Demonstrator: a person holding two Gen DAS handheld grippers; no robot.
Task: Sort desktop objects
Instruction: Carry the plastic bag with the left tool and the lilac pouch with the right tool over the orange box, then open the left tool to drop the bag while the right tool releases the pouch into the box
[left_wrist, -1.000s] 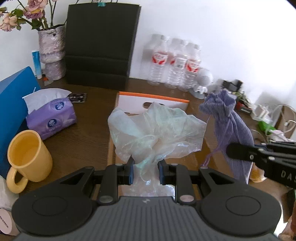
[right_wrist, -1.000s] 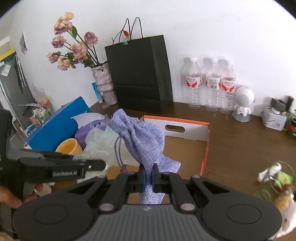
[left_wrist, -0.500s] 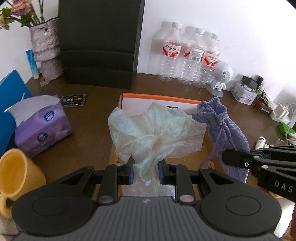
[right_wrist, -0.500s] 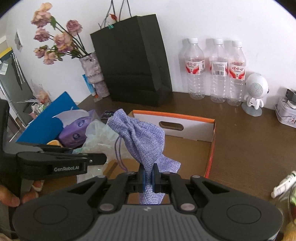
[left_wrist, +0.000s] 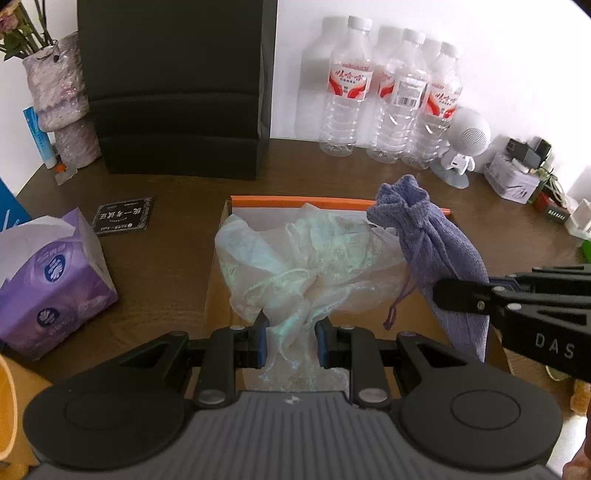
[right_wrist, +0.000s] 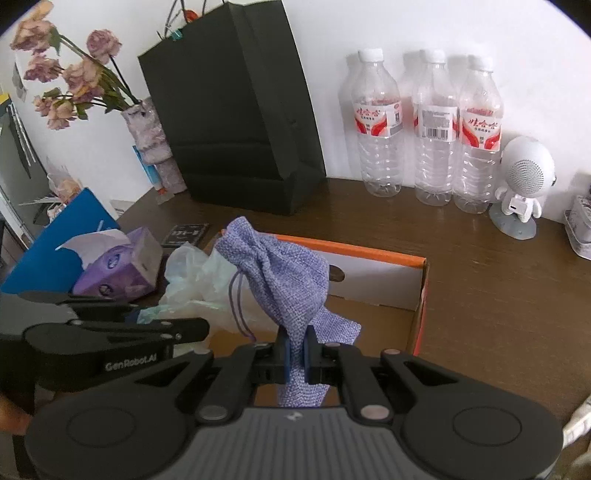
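My left gripper (left_wrist: 290, 341) is shut on a crumpled translucent plastic bag (left_wrist: 306, 266) and holds it over the open cardboard box with an orange rim (left_wrist: 332, 201). My right gripper (right_wrist: 296, 349) is shut on a purple drawstring cloth pouch (right_wrist: 284, 273), also held over the box (right_wrist: 384, 254). The pouch also shows in the left wrist view (left_wrist: 432, 243), right of the plastic bag. The plastic bag shows in the right wrist view (right_wrist: 199, 273), left of the pouch. The box floor is mostly hidden by both items.
A black paper bag (left_wrist: 173, 85), three water bottles (left_wrist: 391, 96) and a white robot speaker (left_wrist: 463, 147) stand along the back wall. A purple tissue pack (left_wrist: 51, 280), a black card (left_wrist: 122, 216), a vase (left_wrist: 61, 107) and a yellow mug edge (left_wrist: 5, 406) are at the left.
Both grippers have moved forward and lower over the box with their loads. The mug has slid almost out of the left view. Both grips are unchanged.
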